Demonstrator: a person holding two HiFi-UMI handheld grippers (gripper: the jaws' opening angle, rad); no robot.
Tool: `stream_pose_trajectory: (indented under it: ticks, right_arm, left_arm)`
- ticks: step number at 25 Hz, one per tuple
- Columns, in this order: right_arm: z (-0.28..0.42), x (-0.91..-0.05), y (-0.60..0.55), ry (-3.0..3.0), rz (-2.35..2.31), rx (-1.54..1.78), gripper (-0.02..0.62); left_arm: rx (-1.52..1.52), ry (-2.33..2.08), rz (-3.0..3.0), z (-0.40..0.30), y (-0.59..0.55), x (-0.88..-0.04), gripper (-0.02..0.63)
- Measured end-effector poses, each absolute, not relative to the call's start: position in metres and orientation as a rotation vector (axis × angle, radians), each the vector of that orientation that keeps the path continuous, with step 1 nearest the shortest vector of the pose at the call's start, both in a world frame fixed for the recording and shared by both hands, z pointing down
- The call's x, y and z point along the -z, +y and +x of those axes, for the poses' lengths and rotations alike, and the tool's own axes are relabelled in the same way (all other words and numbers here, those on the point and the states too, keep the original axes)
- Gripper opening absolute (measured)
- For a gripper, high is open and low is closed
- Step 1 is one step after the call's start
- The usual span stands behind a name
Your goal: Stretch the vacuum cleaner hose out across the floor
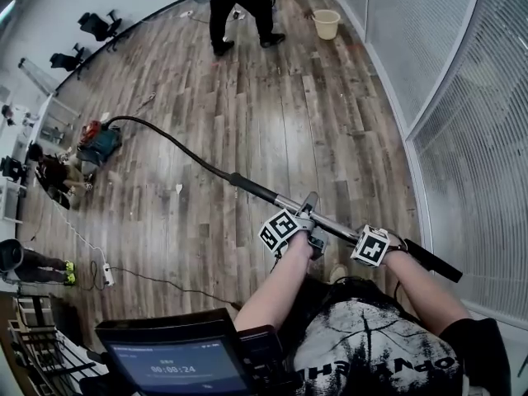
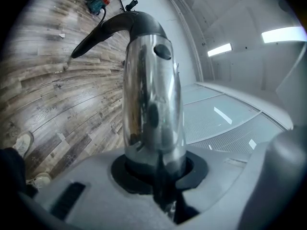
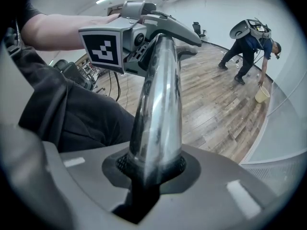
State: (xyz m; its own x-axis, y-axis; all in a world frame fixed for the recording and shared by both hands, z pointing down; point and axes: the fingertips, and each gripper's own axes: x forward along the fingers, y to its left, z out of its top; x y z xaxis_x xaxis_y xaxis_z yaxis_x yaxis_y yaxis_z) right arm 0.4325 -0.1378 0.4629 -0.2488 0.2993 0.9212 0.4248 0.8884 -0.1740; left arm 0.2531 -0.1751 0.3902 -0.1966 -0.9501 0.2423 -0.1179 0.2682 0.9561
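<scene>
A teal and red vacuum cleaner [image 1: 97, 144] sits on the wood floor at the left. Its black hose [image 1: 169, 140] curves away from it to a chrome wand [image 1: 290, 204], which ends in a black tip [image 1: 434, 262] at the right. Both grippers hold the wand above the floor. My left gripper [image 1: 307, 225] is shut on it near the middle, and my right gripper [image 1: 381, 242] is shut on it closer to the tip. In the left gripper view the wand [image 2: 153, 104] rises from between the left gripper [image 2: 156, 169] jaws toward the hose cuff [image 2: 112, 28]. In the right gripper view the wand [image 3: 158, 109] rises from the right gripper [image 3: 151, 169] the same way.
A person [image 1: 239, 7] bends over a beige bucket [image 1: 327, 23] at the far end. Another person [image 1: 51, 173] sits by the vacuum cleaner. A power strip with a cable [image 1: 107, 275] lies at the lower left. A glass wall [image 1: 462, 122] runs along the right, and office chairs [image 1: 99, 25] stand at the back.
</scene>
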Motion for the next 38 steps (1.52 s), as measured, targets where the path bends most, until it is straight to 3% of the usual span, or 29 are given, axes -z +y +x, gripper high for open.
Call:
stream_pose_trajectory:
  ticks: [6, 13, 32, 35, 38]
  right_arm:
    - [0.483, -0.474, -0.125, -1.842, -0.526, 0.125, 0.091]
    - [0.474, -0.457, -0.129, -1.815, -0.442, 0.104, 0.094]
    - [0.543, -0.516, -0.085, -1.811, -0.238, 0.140, 0.087]
    - [0.556, -0.518, -0.089, -1.817, -0.246, 0.143, 0.087]
    - [0.566, -0.522, -0.092, -1.829, -0.265, 0.156, 0.087]
  left_arm:
    - [1.062, -1.539, 1.014, 0.304, -0.164, -0.406, 0.060]
    - [1.038, -1.477, 1.040, 0.294, -0.173, -0.392, 0.057]
    - [1.015, -1.373, 1.096, 0.371, -0.133, -0.459, 0.063]
    - [1.054, -1.334, 1.163, 0.387, -0.138, -0.454, 0.124]
    - [1.069, -1.348, 1.164, 0.398, -0.137, -0.455, 0.132]
